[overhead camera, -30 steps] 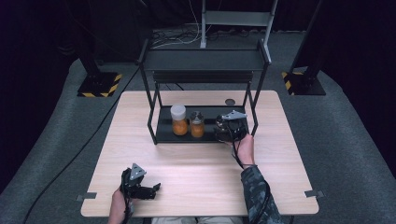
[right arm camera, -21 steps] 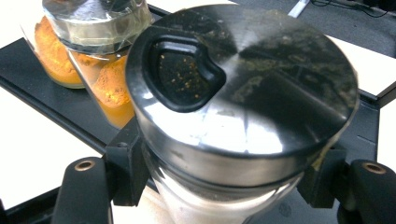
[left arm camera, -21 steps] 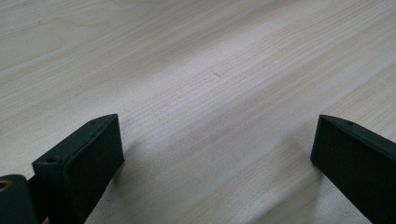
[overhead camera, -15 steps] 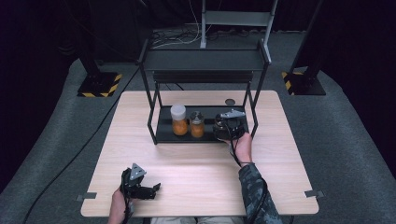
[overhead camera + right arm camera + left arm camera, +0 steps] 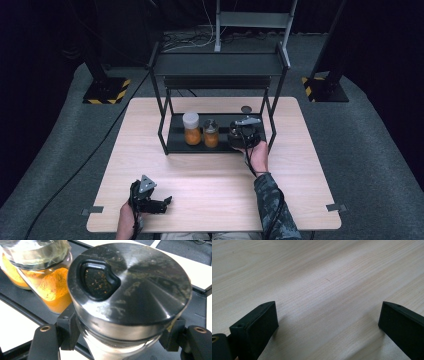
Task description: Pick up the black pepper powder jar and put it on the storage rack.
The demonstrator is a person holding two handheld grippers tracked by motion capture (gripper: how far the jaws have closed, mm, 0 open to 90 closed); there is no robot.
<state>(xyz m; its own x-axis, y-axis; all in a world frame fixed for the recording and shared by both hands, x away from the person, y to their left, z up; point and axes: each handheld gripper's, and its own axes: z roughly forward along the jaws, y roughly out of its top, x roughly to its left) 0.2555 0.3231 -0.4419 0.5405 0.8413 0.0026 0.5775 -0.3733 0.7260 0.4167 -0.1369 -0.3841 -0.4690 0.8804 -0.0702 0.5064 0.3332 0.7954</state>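
Note:
My right gripper (image 5: 244, 134) reaches into the lower shelf (image 5: 175, 143) of a black metal rack and is shut on a glass jar with a steel shaker lid (image 5: 130, 287). In the right gripper view my right gripper (image 5: 120, 338) has both pads pressed on the jar's sides below the lid. Left of it on the shelf stand a metal-lidded jar of orange powder (image 5: 211, 133) (image 5: 53, 290) and a white-lidded jar of orange powder (image 5: 191, 128). My left gripper (image 5: 167, 201) lies low over the table's front left, open, with bare wood between its jaws (image 5: 328, 312).
The rack's top shelf (image 5: 220, 64) overhangs the jars, and its posts stand at the corners. A small dark round object (image 5: 246, 109) lies on the table behind the rack. The pale wooden table (image 5: 210, 180) stretches between the rack and my hands.
The right gripper with its jar has edged slightly left and nearer on the shelf. The left gripper has kept still.

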